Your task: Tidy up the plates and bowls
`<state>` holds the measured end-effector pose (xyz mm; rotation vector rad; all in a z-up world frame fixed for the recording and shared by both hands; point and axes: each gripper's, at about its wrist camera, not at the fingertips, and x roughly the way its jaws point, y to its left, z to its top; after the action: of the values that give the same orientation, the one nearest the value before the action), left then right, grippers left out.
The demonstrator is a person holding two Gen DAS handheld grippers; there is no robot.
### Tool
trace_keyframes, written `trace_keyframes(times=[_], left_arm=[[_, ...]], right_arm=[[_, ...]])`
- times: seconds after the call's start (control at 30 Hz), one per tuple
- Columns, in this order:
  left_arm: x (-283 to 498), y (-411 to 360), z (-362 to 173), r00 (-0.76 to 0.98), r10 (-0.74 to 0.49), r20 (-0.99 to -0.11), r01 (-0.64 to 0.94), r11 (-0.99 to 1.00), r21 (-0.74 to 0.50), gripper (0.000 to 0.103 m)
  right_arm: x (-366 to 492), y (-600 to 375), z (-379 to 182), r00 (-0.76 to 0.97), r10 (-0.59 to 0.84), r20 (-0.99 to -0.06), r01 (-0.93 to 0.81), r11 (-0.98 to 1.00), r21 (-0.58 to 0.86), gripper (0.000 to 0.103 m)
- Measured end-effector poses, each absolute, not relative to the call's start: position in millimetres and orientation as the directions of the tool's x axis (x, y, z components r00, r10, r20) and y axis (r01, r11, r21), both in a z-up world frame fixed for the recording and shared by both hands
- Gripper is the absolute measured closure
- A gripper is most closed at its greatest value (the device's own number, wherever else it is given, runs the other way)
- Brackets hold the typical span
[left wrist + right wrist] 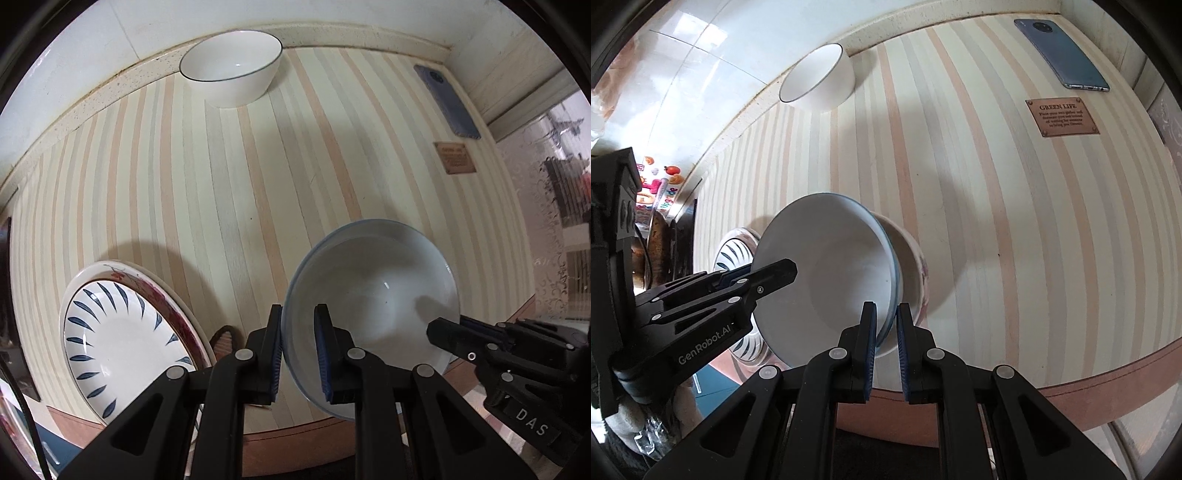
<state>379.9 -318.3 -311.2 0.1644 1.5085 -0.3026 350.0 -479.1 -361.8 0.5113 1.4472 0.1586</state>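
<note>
Centrally, a pale blue-rimmed white ceramic bowl (373, 314) is being held tilted above the near edge of the striped cream-and-peach bench (258, 166) by both tools at once. The left gripper (299, 350) is pinching the bowl's near-left rim, one pad inside and one outside, its jaws narrowed to the thickness of the wall. The right gripper (886, 354) is likewise clamping the opposite rim of the same bowl (827, 273), its jaws drawn close on the thin edge.

In the right wrist view, a second bowl with a faint reddish pattern on its outer wall (912, 269) is sitting just behind and under the held one — whether the two are touching cannot be told. To the left, a white plate with dark blue leaf strokes (122, 343) is lying on a larger plate with a red floral rim (129, 273), at the bench's near edge.

At the far edge, a plain white bowl with a thin dark rim line (232, 70) is standing upright against the raised speckled border. A blue-grey smartphone (1062, 55) is lying face down in the far right corner, with a brown "GREEN LIFE" label (1061, 117) just nearer than it.
</note>
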Motion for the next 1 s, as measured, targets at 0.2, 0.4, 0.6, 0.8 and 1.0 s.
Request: trace_keyframes(times=[0.2, 0.4, 0.6, 0.8, 1.0], left_arm=[[379.8, -321.1, -322.6, 0.012, -0.066, -0.998, 0.305, 0.951, -0.059, 0.089], [381.2, -327.8, -331.3, 0.002, -0.037, -0.999, 0.312, 0.950, -0.035, 0.089], [382.8, -331.3, -333.3, 0.003, -0.021, -1.000, 0.316, 0.949, -0.019, 0.089], [384.1, -321.5, -325.2, -0.004, -0.073, -0.997, 0.292, 0.954, -0.071, 0.089], [402.5, -296.5, -277.1, 0.080, -0.124, -0.989, 0.257, 0.961, -0.100, 0.087]], right_arm=[[353.8, -480.7, -369.2, 0.109, 0.400, -0.910, 0.207, 0.886, 0.415, 0.091], [355.2, -479.5, -377.1, 0.089, 0.402, -0.911, 0.219, 0.885, 0.412, 0.090], [355.3, -481.3, -380.7, 0.081, 0.416, -0.906, 0.226, 0.877, 0.423, 0.091], [358.8, -481.4, -382.2, 0.049, 0.422, -0.905, 0.223, 0.879, 0.422, 0.090], [366.6, -494.8, -358.1, 0.061, 0.462, -0.885, 0.223, 0.858, 0.463, 0.090]])
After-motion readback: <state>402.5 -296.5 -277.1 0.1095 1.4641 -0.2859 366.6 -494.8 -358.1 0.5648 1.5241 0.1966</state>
